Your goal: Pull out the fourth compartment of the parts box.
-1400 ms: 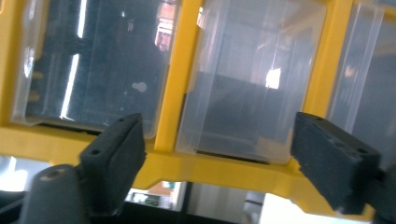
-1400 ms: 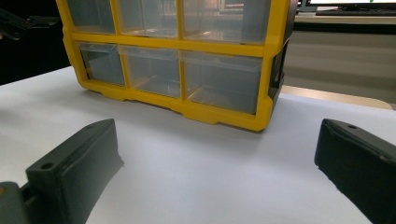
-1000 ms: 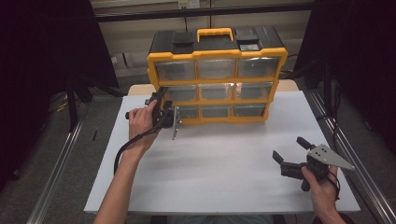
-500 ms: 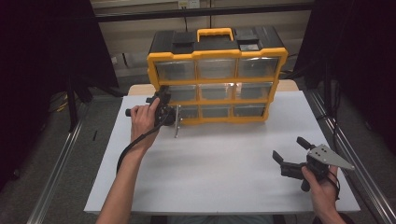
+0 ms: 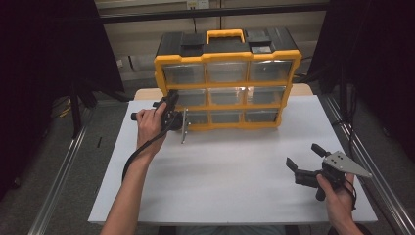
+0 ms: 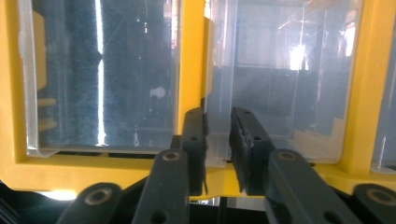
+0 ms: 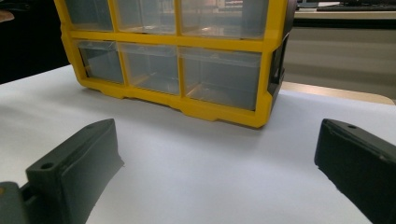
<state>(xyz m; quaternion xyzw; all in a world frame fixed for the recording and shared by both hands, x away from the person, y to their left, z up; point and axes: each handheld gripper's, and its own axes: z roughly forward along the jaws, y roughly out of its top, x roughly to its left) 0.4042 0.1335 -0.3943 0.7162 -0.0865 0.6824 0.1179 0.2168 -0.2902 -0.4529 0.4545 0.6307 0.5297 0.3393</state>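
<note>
The left gripper is at the cabinet's lower-left drawer, its jaws nearly closed on the clear drawer's front lip, probably to pull it open; bare table lies in front, so the drawer has room to slide. The cabinet stands at the table's far edge. To the right, well apart, the right gripper waits near the front edge, jaws wide and empty.
</note>
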